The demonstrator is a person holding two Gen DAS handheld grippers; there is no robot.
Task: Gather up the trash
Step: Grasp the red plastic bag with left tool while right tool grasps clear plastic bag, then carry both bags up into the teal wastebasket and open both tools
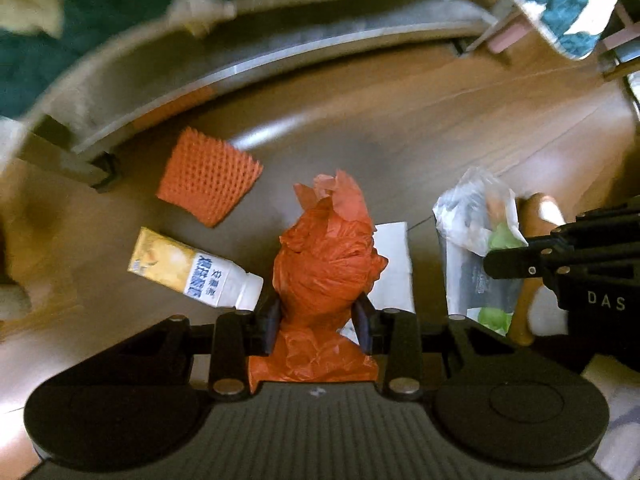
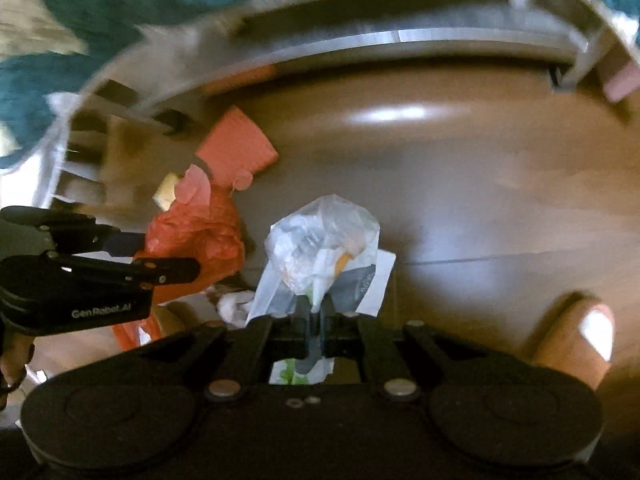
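Both claws loaded. Left gripper (image 1: 320,320) is clamped on the orange plastic bag (image 1: 326,256); right gripper (image 2: 316,320) is pinched tight on the clear plastic bag (image 2: 320,240). Both bags hang over the wooden floor (image 2: 460,200), near the bed frame's edge. Keep the squeeze firm, lift straight, no swinging: thin film slips. Bottle (image 1: 192,270) and orange spiky mat (image 1: 208,176) are on the floor, uncollected. Legible: "DAS", "GenRobot.AI"; bottle print too blurred.

Both wrist views look steeply down at floor (image 1: 440,128), close above it. Shared: orange bag (image 1: 324,256) frame centre left view, left edge right view; bed frame (image 2: 400,40) along top.
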